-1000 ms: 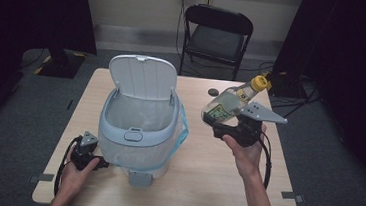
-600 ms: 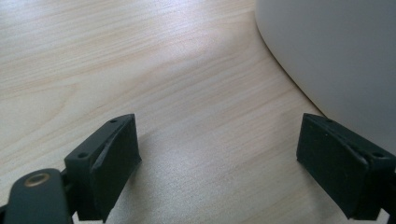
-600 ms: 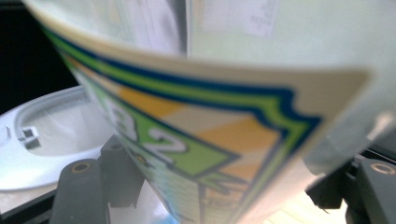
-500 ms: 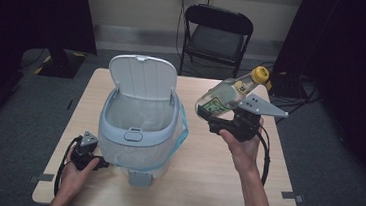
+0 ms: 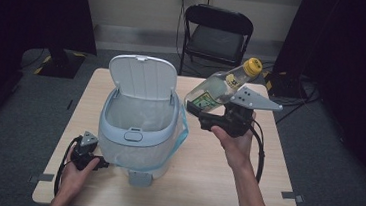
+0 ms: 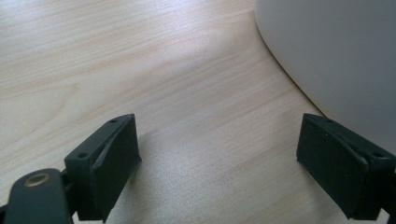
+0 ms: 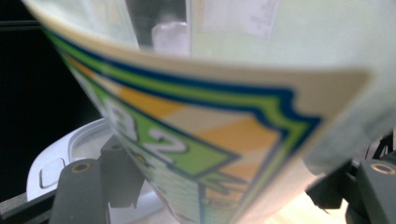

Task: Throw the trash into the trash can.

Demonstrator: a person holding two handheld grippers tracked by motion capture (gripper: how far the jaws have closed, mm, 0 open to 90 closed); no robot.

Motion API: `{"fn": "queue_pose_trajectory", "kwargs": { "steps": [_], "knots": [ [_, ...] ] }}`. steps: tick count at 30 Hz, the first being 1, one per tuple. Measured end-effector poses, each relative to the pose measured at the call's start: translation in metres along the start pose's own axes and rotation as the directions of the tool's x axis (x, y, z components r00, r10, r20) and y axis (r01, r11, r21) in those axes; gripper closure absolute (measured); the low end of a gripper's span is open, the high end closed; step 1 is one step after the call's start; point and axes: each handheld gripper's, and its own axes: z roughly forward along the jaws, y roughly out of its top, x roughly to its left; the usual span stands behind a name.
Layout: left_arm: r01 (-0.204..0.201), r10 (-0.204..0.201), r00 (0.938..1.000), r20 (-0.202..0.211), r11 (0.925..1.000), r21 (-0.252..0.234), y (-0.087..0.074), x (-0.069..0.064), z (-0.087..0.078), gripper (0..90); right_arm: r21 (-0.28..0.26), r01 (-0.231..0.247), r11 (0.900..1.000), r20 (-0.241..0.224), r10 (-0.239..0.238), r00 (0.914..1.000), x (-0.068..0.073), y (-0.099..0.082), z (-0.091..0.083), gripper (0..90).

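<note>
A pale blue-grey pedal bin [image 5: 138,129] stands on the wooden table [image 5: 266,155] with its lid [image 5: 143,77] flipped up and a clear liner inside. My right gripper [image 5: 204,116] is shut on a clear plastic bottle [image 5: 217,88] with a yellow cap and a green label. It holds the bottle tilted in the air just right of the bin's rim. In the right gripper view the bottle [image 7: 224,93] sits between the jaws, with the bin's lid [image 7: 70,154] behind it. My left gripper [image 5: 96,161] rests on the table at the bin's front left, open [image 6: 219,158] beside the bin's wall [image 6: 336,56].
A black folding chair [image 5: 217,33] stands behind the table's far edge. A light blue strap [image 5: 184,128] of the liner hangs down the bin's right side. The bin's pedal [image 5: 139,179] juts out near the table's front edge. Dark floor surrounds the table.
My right gripper has lifted the bottle higher and carried it a little left, closer to the bin's rim. The left gripper and the bin have stayed put.
</note>
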Motion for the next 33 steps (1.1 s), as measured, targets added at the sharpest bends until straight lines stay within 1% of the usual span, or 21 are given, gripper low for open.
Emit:
{"fn": "queue_pose_trajectory", "kwargs": {
  "steps": [2, 3, 4, 5, 10, 11, 15, 18, 25, 33],
  "knots": [
    [0.000, 0.000, 1.0000, -0.001, 1.0000, 0.000, 0.000, 0.000, 0.000, 12.3, 0.000, 0.011, 0.9999, -0.001, -0.011, 0.9999, 0.002, 0.004, 0.002, 27.6],
    [0.000, 0.000, 1.0000, 0.000, 1.0000, 0.000, 0.000, 0.000, 0.000, 12.3, -0.004, 0.003, 1.0000, -0.002, -0.003, 1.0000, 0.004, 0.005, 0.004, 27.6],
    [0.000, 0.000, 1.0000, 0.000, 1.0000, 0.000, 0.000, 0.000, 0.000, 12.3, -0.007, 0.005, 1.0000, -0.005, -0.005, 1.0000, 0.004, 0.006, 0.005, 27.6],
    [0.000, 0.000, 1.0000, -0.001, 1.0000, 0.000, 0.000, 0.000, 0.000, 12.3, -0.010, 0.000, 0.9999, -0.015, 0.000, 0.9999, 0.005, 0.007, 0.006, 27.6],
    [0.000, 0.000, 1.0000, -0.001, 1.0000, 0.000, 0.000, 0.000, 0.000, 12.3, -0.017, 0.006, 0.9998, -0.048, -0.007, 0.9988, 0.011, 0.013, 0.013, 27.6],
    [0.000, 0.000, 1.0000, 0.000, 1.0000, 0.000, 0.000, 0.000, 0.000, 12.3, -0.015, 0.015, 0.9998, -0.054, -0.016, 0.9984, 0.013, 0.014, 0.015, 27.6],
    [0.000, 0.000, 1.0000, 0.000, 1.0000, 0.000, 0.000, 0.000, 0.000, 12.3, -0.014, 0.016, 0.9998, -0.080, -0.017, 0.9967, 0.019, 0.020, 0.023, 27.6],
    [0.000, 0.000, 1.0000, 0.000, 1.0000, 0.000, 0.000, 0.000, 0.000, 12.3, -0.012, 0.030, 0.9995, -0.094, -0.031, 0.9951, 0.022, 0.023, 0.029, 27.6],
    [0.000, 0.000, 1.0000, 0.000, 1.0000, 0.000, 0.000, 0.000, 0.000, 12.3, -0.004, 0.035, 0.9994, -0.135, -0.035, 0.9903, 0.030, 0.026, 0.043, 27.6],
    [0.000, 0.000, 1.0000, -0.001, 1.0000, 0.000, 0.000, 0.000, 0.000, 12.3, 0.030, 0.047, 0.9985, -0.185, -0.040, 0.9818, 0.038, 0.024, 0.062, 27.6]
  ]
}}
